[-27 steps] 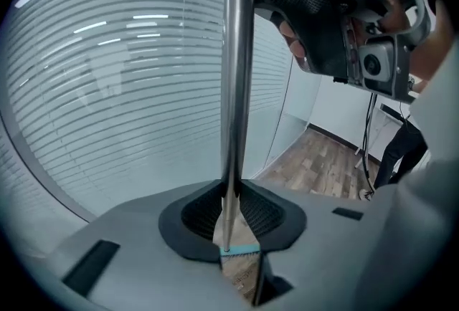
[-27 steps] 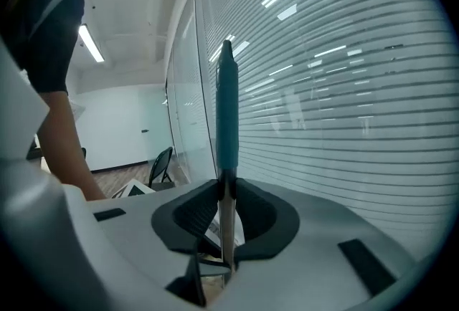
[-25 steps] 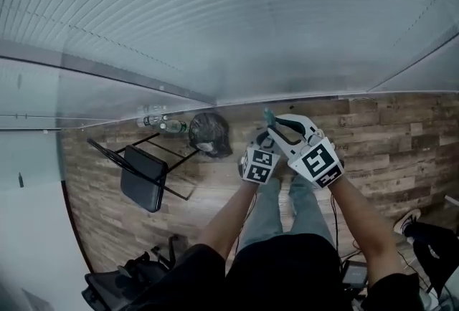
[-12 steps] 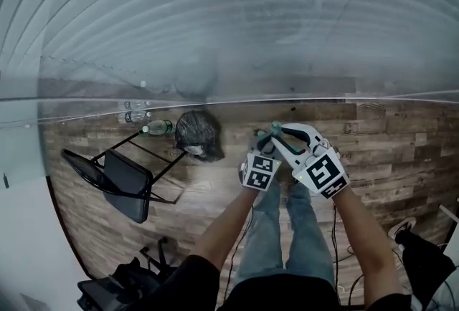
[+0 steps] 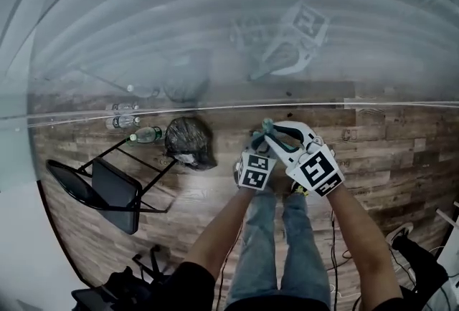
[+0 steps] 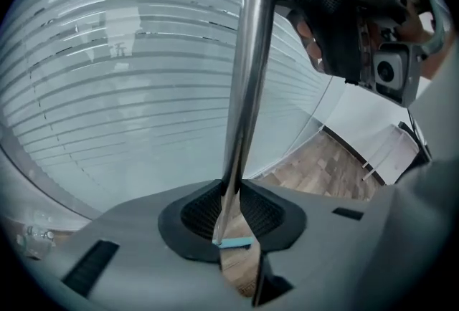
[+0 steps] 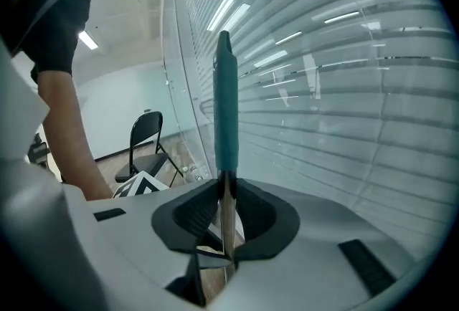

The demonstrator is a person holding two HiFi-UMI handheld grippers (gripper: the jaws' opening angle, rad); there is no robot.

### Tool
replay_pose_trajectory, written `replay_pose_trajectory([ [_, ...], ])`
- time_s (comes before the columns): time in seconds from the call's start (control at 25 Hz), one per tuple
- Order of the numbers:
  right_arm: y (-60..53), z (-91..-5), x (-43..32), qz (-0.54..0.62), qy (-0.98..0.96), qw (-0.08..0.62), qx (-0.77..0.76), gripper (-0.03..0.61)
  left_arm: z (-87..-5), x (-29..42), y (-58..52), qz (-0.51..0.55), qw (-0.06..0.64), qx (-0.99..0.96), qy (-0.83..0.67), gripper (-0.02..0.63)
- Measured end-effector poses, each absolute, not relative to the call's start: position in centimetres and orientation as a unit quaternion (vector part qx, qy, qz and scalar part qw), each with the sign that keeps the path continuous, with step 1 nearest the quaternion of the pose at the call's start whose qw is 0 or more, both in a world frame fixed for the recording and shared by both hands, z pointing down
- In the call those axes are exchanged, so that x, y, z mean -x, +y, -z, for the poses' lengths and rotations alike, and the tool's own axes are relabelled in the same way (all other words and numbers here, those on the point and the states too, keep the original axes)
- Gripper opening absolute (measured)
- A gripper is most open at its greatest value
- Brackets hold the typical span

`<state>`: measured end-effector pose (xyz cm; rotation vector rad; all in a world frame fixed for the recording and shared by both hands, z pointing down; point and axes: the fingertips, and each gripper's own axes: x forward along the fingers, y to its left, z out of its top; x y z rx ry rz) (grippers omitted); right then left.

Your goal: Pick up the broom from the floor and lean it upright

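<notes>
Nearest us, our left gripper (image 6: 231, 215) and right gripper (image 7: 224, 222) both clamp the broom (image 5: 267, 125) by its metal handle (image 6: 247, 73), the right one just under the teal grip (image 7: 226, 109). Since a second ago both have sunk together, hold unchanged, so we judge the broom is being stood on end. Its head is hidden. Beyond rises the glass wall (image 5: 215, 30) to lean it against.
</notes>
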<state>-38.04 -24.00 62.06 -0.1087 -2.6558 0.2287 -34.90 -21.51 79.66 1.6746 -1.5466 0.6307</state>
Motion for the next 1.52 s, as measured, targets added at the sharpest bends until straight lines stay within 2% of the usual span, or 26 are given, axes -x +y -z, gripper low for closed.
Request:
replay_pose_trajectory([
  [0.24, -24.8, -62.3, 39.3, -0.093, -0.968, 0.23, 0.02, 0.086, -79.9, 36.0, -21.8, -0.249, 0.397, -0.648, -0.6, 0.091],
  [0.56, -26.8, -63.1, 39.5, -0.097, -0.965, 0.241, -0.026, 0.086, -78.9, 36.6, -23.3, -0.258, 0.371, -0.666, -0.594, 0.091],
  [0.84, -27.9, -63.5, 39.0, -0.112, -0.961, 0.247, -0.051, 0.086, -78.2, 37.3, -23.4, -0.248, 0.374, -0.653, -0.61, 0.091],
  [0.96, -28.0, -63.7, 38.8, -0.121, -0.96, 0.248, -0.056, 0.091, -77.5, 37.4, -23.6, -0.243, 0.371, -0.653, -0.615, 0.091],
  [1.12, -28.3, -63.6, 38.4, -0.12, -0.961, 0.245, -0.055, 0.129, -76.8, 37.7, -24.3, -0.238, 0.364, -0.649, -0.624, 0.091],
  [1.4, -27.7, -63.6, 37.4, -0.124, -0.96, 0.246, -0.051, 0.133, -76.5, 37.6, -24.1, -0.298, 0.306, -0.679, -0.598, 0.091],
  [1.52, -27.4, -63.8, 37.2, -0.125, -0.96, 0.245, -0.05, 0.137, -76.5, 37.6, -24.2, -0.295, 0.302, -0.678, -0.602, 0.091],
])
